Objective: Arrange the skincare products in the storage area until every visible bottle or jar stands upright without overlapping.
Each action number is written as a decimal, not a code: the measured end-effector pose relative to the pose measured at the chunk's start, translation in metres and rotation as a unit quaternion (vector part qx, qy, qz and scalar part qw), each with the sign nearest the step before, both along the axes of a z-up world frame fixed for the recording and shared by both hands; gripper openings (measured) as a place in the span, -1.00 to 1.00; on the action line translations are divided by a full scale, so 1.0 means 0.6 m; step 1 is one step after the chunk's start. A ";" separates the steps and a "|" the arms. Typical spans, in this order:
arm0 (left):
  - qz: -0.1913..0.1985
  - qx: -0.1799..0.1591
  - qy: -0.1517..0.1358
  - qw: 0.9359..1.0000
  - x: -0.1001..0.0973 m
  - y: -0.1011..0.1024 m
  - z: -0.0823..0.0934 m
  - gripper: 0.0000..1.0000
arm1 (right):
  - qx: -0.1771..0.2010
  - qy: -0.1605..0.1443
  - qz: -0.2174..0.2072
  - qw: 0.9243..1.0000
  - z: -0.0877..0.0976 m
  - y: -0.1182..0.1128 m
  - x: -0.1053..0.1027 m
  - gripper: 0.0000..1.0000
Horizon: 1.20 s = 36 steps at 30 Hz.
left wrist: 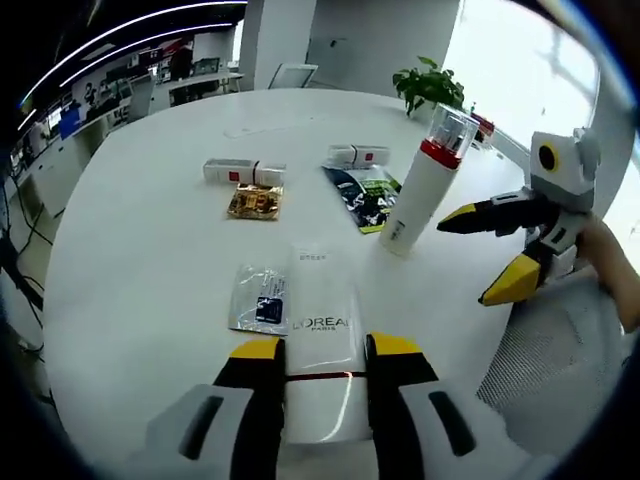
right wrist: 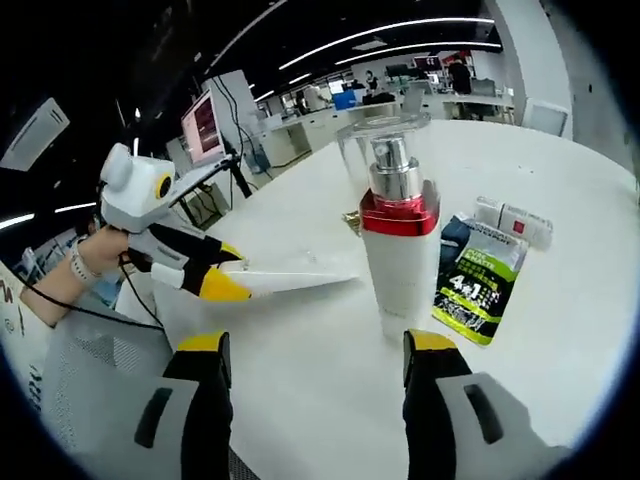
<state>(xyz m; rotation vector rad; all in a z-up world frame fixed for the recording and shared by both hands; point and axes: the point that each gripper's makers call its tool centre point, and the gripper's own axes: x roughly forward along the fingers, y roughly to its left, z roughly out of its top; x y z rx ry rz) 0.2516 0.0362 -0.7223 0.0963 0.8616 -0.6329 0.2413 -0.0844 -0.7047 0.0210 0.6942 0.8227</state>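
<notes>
While most of the round white desk [left wrist: 150,200] sits bare out toward its far curved edge, the stuff is bunched near the front, so there's decent room behind and to the left. Left gripper [left wrist: 318,358] comes in low, its fingers [left wrist: 255,362] closed on a white L'Oreal tube [left wrist: 322,340] lying flat, long axis running straight away from the camera. Right gripper [right wrist: 318,360] is wide open and holding nothing, fingers either side of the pump bottle [right wrist: 398,235] but short of it. That bottle stands upright, red collar and clear cap on top, right beside a dark green sachet [right wrist: 478,275]. A gold packet [left wrist: 254,201], a clear sachet [left wrist: 260,298] and small white boxes [left wrist: 243,172] lie flat farther back.
</notes>
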 end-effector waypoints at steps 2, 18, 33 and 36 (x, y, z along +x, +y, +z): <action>-0.004 -0.004 0.005 1.000 -0.006 -0.002 0.000 -0.47 | 0.004 0.001 -0.003 1.000 -0.001 0.001 0.001 0.26; -0.011 -0.019 0.024 0.999 -0.023 -0.008 -0.002 -0.47 | 0.023 0.054 -0.002 0.998 -0.028 0.044 -0.003 -0.10; -0.017 -0.027 0.050 0.998 -0.029 -0.006 -0.014 -0.47 | 0.127 0.118 -0.087 0.981 -0.027 0.080 0.018 -0.22; -0.016 -0.030 0.053 0.998 -0.031 -0.006 -0.015 -0.47 | 0.146 0.134 -0.090 0.976 -0.031 0.086 0.013 -0.26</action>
